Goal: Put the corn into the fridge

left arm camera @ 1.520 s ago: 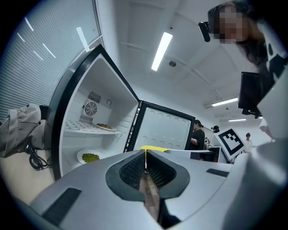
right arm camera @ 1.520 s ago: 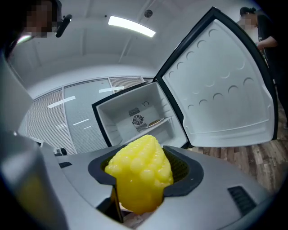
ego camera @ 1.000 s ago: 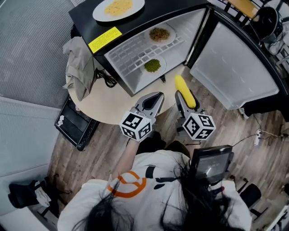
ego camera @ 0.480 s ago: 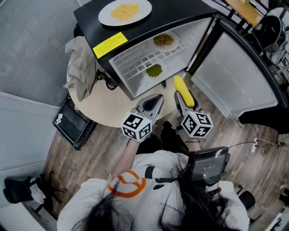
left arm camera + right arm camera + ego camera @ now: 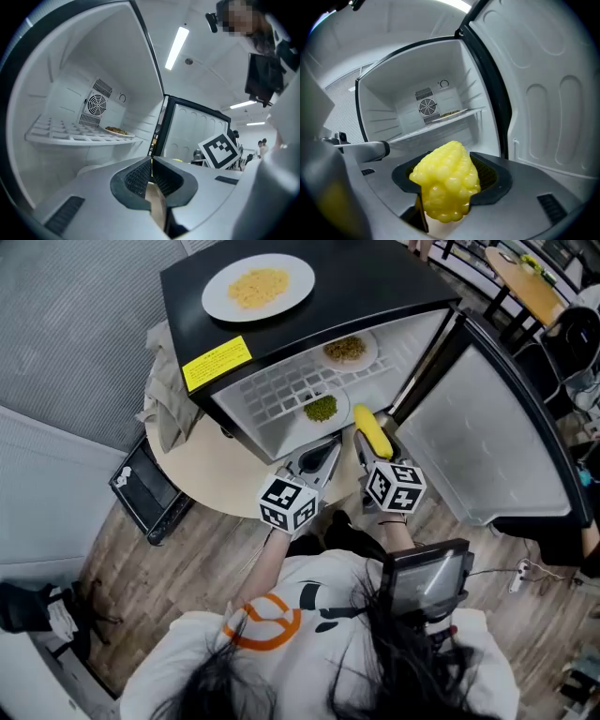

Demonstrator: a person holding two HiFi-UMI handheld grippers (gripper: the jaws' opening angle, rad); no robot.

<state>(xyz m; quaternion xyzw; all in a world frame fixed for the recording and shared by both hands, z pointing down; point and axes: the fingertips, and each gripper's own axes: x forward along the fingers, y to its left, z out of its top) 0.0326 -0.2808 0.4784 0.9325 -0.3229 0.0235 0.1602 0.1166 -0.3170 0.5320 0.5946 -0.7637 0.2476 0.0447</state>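
Note:
The yellow corn (image 5: 372, 428) lies lengthwise between the jaws of my right gripper (image 5: 375, 446), which is shut on it. In the right gripper view the corn (image 5: 446, 180) fills the jaws and points into the open black fridge (image 5: 375, 277). Its tip is at the front edge of the lower compartment, beside a plate of green food (image 5: 322, 409). My left gripper (image 5: 315, 456) is shut with nothing in it, just left of the corn at the fridge's mouth; its pads (image 5: 140, 176) meet in the left gripper view. A plate of brown food (image 5: 348, 349) sits on the white wire shelf (image 5: 70, 137).
The fridge door (image 5: 478, 437) stands open to the right. A plate of yellow food (image 5: 258, 287) rests on the fridge top. The fridge stands on a round beige table (image 5: 202, 460), with a grey cloth (image 5: 164, 395) at its left and a black device (image 5: 145, 493) on the floor.
Both grippers have moved forward to the fridge. The corn's tip has gone from over the table's edge to the mouth of the lower compartment. Neither gripper's jaws have changed.

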